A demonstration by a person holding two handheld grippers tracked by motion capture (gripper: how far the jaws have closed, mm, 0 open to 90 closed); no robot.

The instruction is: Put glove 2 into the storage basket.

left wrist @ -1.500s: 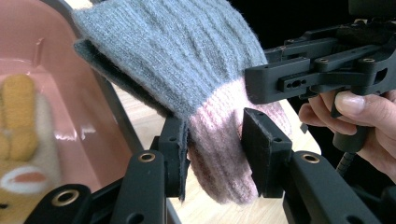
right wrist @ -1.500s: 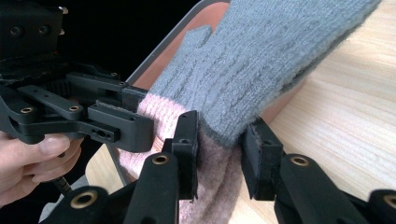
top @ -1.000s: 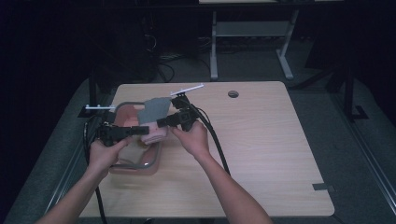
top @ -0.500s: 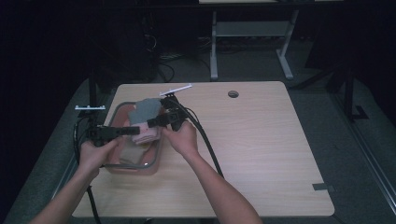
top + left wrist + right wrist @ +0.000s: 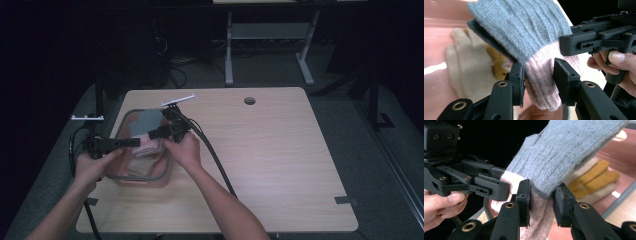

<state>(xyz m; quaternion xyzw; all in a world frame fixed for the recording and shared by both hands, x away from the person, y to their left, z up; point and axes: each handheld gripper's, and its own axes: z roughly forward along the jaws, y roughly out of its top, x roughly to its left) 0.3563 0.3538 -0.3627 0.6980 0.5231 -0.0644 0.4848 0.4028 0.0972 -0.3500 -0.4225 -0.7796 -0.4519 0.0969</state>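
item: table (image 5: 280,165), bearing a pink bin (image 5: 131,178) at my left. over the bin i hold one grey-and-pink knit glove (image 5: 534,37); left gripper (image 5: 539,76) and right gripper (image 5: 541,197) both clamped on its pink cuff. cream and yellow gloves (image 5: 596,178) lie inside.

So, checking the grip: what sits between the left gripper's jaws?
The pink cuff of the grey knitted glove, seen in the left gripper view.
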